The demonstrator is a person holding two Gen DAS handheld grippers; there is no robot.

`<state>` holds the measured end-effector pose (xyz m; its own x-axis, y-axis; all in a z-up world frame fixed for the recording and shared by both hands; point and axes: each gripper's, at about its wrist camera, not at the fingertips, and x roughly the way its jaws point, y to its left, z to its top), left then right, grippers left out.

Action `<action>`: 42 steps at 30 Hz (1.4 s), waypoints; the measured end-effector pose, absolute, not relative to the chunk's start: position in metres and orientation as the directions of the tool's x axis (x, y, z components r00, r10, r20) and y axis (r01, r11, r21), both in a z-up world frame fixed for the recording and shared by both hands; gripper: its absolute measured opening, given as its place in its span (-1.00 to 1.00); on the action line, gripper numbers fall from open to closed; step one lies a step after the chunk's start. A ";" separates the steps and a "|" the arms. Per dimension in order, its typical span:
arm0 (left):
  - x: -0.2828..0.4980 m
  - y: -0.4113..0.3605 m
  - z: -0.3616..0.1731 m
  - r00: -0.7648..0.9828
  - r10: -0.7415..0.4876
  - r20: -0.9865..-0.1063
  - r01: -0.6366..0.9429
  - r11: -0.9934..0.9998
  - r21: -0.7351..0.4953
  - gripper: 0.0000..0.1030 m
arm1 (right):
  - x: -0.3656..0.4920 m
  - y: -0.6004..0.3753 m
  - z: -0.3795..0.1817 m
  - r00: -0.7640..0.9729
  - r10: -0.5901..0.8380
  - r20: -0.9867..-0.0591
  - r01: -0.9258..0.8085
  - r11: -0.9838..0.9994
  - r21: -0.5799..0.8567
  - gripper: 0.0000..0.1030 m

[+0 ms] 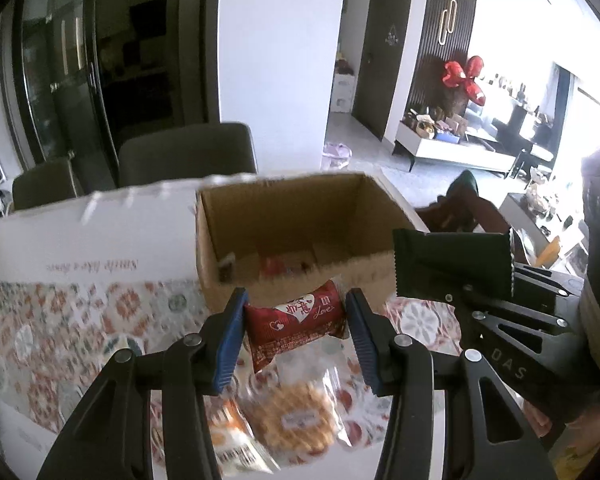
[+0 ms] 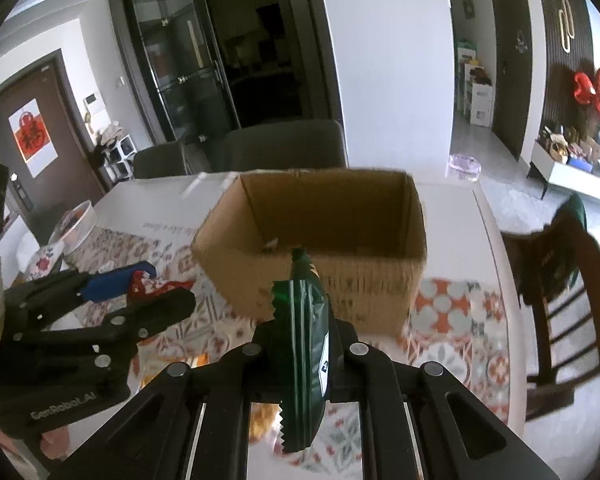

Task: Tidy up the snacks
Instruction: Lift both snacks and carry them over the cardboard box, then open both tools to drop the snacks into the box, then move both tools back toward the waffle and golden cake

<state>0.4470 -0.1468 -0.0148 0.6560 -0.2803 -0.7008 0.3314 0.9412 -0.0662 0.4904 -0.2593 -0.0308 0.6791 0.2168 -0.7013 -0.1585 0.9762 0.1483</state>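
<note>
Both my claws are loaded, and the relation that matters is how the cardboard box lies from each: it stands open-topped straight ahead and below the fingertips in both wrist views, its near wall facing me. My left gripper is clamped at middling width on a red snack packet, whose long axis runs across from one blue pad to the other, so it hangs level just short of the box's near rim. My right gripper is pinched nearly closed on a dark green snack packet, held edge-on with its long axis pointing forward at the box, its far tip overlapping the near wall in the picture. I judge the right claw the nearer to the opening, though the fisheye bend makes that hard to be sure of. Something reddish already lies on the box floor; it is too blurred to name. More wrapped snacks, a round waffle pack among them, lie on the patterned tablecloth beneath my left claw, near me and apart from the box.
</note>
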 end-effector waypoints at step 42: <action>0.521 -0.137 0.007 0.644 -0.157 -0.749 0.267 0.963 0.028 0.47 | 0.567 -0.278 -0.001 0.693 -0.010 -0.721 -0.026 0.999 -0.039 0.28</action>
